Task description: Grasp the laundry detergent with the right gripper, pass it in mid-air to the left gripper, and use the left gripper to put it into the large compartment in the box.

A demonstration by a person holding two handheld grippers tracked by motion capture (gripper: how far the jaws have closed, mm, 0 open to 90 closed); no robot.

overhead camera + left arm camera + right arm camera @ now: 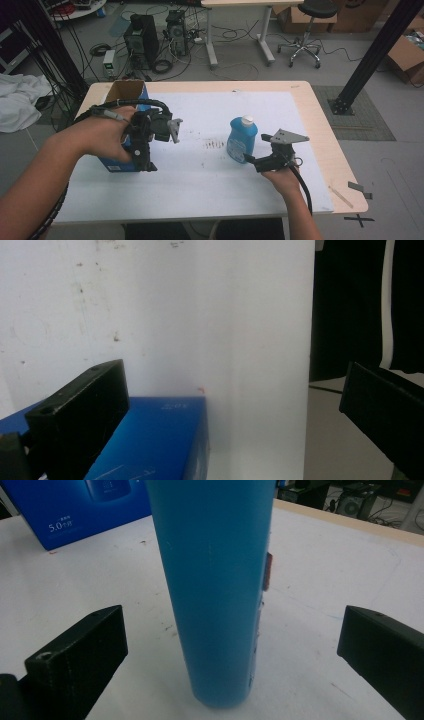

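A blue bottle point(241, 139) with a white cap stands upright on the white sheet, right of centre. My right gripper point(248, 159) is low beside its near right side, open, with the bottle point(215, 585) standing between the wide-apart jaws and touching neither. An open blue cardboard box point(126, 95) stands at the table's left. My left gripper point(150, 167) hangs over the box's near right corner, pointing down, open and empty; the box's blue top point(155, 440) lies below its left jaw.
The white sheet point(200, 185) covers most of the wooden table point(345, 175); brown specks point(214, 145) mark it left of the bottle. Beyond the far edge are computer towers point(141, 37), cables, a stool point(307, 30) and a black post point(372, 55).
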